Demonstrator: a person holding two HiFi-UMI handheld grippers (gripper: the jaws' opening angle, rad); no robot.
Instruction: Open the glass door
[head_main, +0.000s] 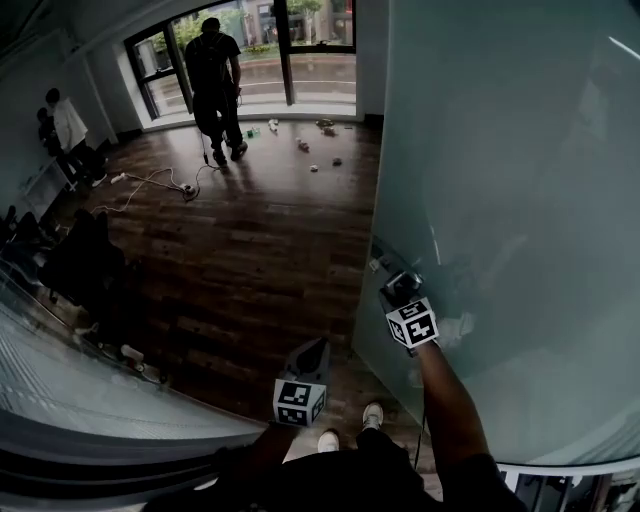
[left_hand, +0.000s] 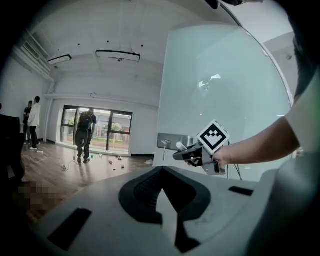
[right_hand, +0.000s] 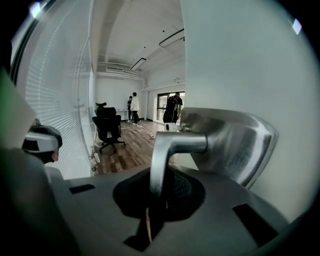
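Observation:
The frosted glass door (head_main: 500, 200) stands ajar at the right, its edge toward the wooden floor. My right gripper (head_main: 398, 285) is at the door's edge, shut on the metal lever handle (right_hand: 167, 150) that hangs from a brushed steel plate (right_hand: 235, 145). The lever's end runs down between the jaws (right_hand: 155, 195). In the left gripper view the same right gripper (left_hand: 179, 154) reaches to the handle plate (left_hand: 167, 141) on the door (left_hand: 220, 90). My left gripper (head_main: 318, 345) floats free to the left of the door, shut and holding nothing (left_hand: 162, 170).
A person (head_main: 215, 80) stands by the far windows, and others (head_main: 65, 125) stand at the left wall. Cables (head_main: 150, 185) and small bits (head_main: 320, 150) lie on the wooden floor. A black office chair (right_hand: 107, 127) stands beside the blinds-covered glass wall (head_main: 60, 370).

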